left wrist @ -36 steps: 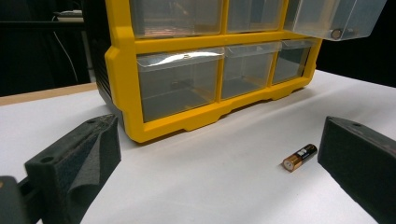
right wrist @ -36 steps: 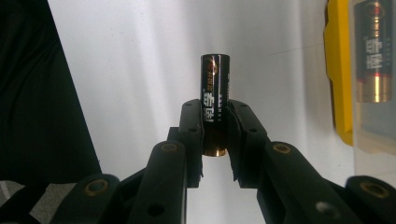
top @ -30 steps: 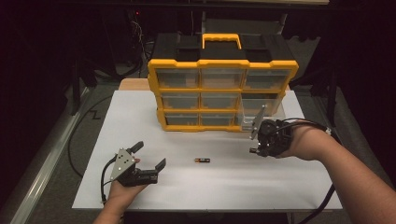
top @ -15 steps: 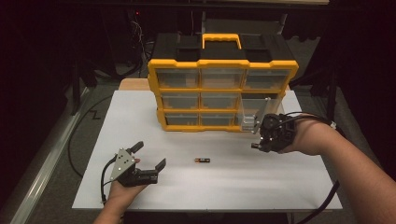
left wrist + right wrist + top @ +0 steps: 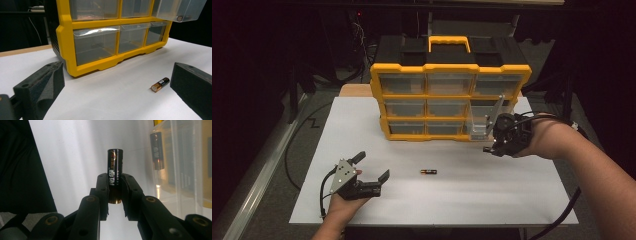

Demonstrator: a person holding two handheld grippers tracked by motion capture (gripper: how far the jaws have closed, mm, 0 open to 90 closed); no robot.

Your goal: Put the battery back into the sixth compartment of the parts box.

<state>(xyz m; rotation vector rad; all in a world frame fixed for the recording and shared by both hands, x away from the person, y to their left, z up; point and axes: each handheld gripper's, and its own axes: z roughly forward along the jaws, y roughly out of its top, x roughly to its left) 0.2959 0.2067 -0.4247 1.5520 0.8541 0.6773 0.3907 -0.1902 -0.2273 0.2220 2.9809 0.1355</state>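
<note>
The right gripper [image 5: 115,185] pinches a battery [image 5: 115,167] near its lower end, most of it standing past the fingertips — small, rigid, light, likely slick, so a mid-body hold seems safer. Just beside: the pulled-out clear drawer [image 5: 180,165]. The left gripper [image 5: 373,167] rests open.

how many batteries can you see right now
3: one black-and-copper cylindrical battery clamped in the right tongs, one lying on the white table mid-front, one inside the pulled-out clear plastic drawer. Other drawers may hide more.
</note>
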